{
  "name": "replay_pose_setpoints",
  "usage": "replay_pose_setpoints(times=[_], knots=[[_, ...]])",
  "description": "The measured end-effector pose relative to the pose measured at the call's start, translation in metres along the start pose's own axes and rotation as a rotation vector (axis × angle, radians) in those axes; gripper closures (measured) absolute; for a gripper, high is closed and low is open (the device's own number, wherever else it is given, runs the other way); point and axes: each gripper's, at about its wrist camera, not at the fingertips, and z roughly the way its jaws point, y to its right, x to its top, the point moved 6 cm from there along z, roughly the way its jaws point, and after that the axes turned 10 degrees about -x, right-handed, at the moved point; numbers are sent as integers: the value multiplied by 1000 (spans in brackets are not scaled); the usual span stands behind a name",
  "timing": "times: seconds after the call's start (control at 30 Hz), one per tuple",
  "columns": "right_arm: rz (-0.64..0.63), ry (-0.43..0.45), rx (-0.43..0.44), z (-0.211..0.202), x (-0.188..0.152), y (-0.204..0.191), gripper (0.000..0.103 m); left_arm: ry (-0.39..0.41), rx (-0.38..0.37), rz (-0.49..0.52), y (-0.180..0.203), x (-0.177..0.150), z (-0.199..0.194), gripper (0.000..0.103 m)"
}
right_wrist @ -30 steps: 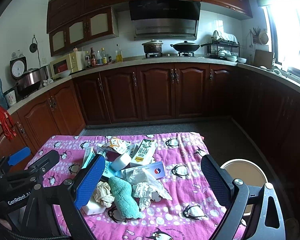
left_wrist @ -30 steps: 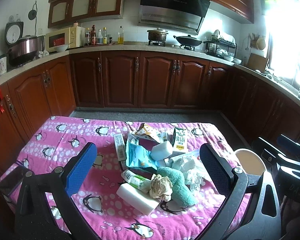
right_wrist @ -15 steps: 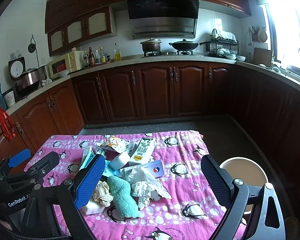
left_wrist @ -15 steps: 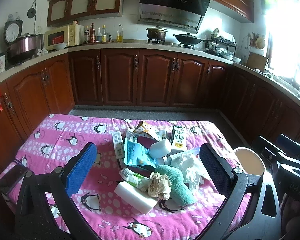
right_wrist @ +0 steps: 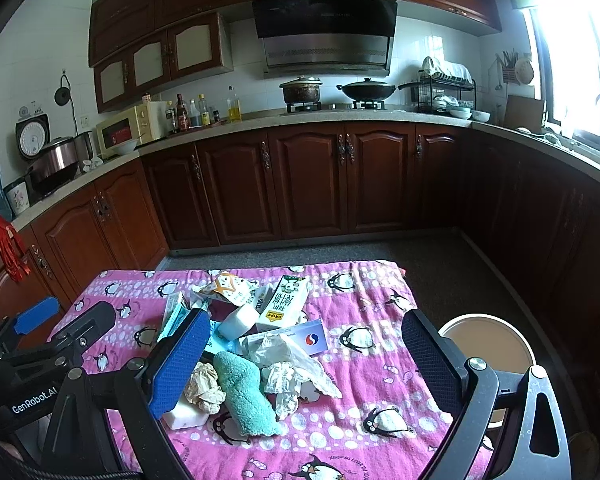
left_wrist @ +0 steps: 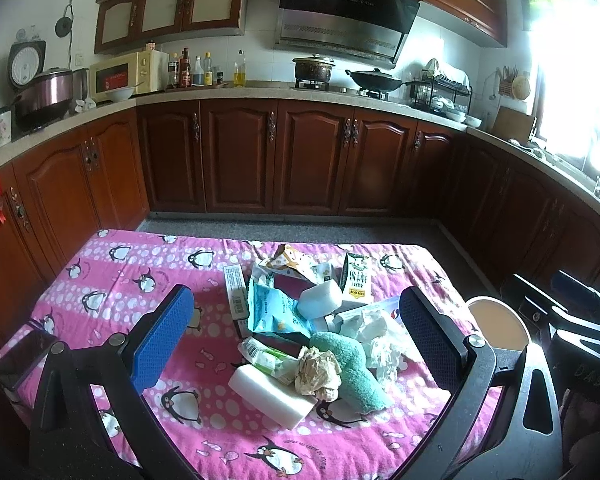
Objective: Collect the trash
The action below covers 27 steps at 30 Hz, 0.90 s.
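Observation:
A heap of trash lies on the pink penguin cloth: a crumpled brown paper ball, a teal fuzzy cloth, a white foam block, crumpled white tissue, a milk carton and a blue snack bag. My left gripper is open and empty above the heap's near side. My right gripper is open and empty, over the heap.
A round bin with a tan inside stands on the floor right of the table. A dark phone lies at the cloth's left edge. Wooden kitchen cabinets line the far wall and both sides.
Both views have shifted slightly; the heap sits a little lower and closer in the frames. Nothing on the cloth has moved and both grippers stay open.

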Motion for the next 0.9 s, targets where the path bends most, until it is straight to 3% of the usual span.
replay_pose_setpoints(times=[0.9], knots=[[-7, -20, -4, 6, 2, -2, 8, -18, -3, 0, 2, -6, 6, 1]])
